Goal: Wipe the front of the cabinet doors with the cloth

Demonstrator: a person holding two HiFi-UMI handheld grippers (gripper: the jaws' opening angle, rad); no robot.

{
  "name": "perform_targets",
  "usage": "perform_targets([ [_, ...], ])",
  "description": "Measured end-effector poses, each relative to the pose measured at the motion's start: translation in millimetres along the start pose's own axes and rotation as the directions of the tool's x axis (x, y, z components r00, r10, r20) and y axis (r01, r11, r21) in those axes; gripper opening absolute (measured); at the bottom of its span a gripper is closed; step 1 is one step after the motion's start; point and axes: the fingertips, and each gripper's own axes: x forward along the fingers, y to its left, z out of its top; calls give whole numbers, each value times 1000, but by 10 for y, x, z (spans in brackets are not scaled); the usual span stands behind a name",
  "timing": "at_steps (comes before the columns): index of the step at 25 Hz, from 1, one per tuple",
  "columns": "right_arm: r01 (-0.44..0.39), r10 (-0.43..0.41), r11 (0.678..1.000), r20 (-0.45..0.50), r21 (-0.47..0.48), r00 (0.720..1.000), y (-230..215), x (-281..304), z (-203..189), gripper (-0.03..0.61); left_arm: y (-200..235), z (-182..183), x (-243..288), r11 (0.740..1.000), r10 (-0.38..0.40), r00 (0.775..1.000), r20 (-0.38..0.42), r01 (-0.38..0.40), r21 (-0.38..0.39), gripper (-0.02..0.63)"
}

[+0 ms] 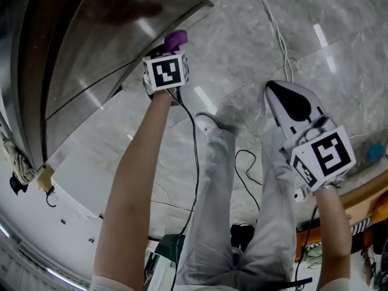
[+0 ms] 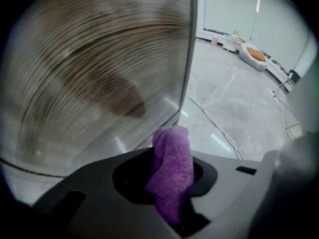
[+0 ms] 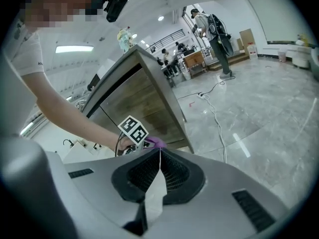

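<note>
A purple cloth (image 2: 172, 169) is pinched in my left gripper (image 2: 167, 156), which is shut on it, and its top sticks out past the jaws. The cloth (image 1: 176, 39) is at the lower right corner of the wooden cabinet door (image 1: 115, 47); I cannot tell whether it touches. The wood-grain door (image 2: 89, 73) fills the left gripper view, blurred. My right gripper (image 3: 159, 152) is shut with nothing between its jaws. It hangs off to the right over the floor (image 1: 274, 91), away from the cabinet (image 3: 142, 101).
The floor (image 1: 242, 53) is grey marble with a white cable (image 1: 276, 29) running across it. The person's legs (image 1: 224, 211) stand between the grippers. A wooden table edge (image 1: 364, 193) lies at the right. People (image 3: 212, 31) stand far back in the hall.
</note>
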Motion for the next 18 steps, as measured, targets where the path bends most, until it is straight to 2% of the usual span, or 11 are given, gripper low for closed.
perform_targets([
  [3, 36, -37, 998, 19, 44, 999, -189, -171, -60, 28, -347, 435, 145, 998, -15, 999, 52, 12, 61, 94],
  [6, 71, -73, 994, 23, 84, 997, -391, -307, -258, 28, -587, 691, 330, 999, -46, 995, 88, 43, 28, 94],
  [9, 119, -121, 986, 10, 120, 993, -572, -412, -542, 28, -698, 802, 516, 998, -58, 993, 101, 60, -14, 94],
  [13, 171, -172, 972, -5, 163, 985, -672, -447, -855, 28, -575, 800, 701, 996, -36, 993, 108, 45, -83, 94],
  [18, 192, -201, 960, 20, 201, 979, -605, -316, -898, 28, -237, 749, 789, 995, -18, 993, 115, 29, -91, 94],
])
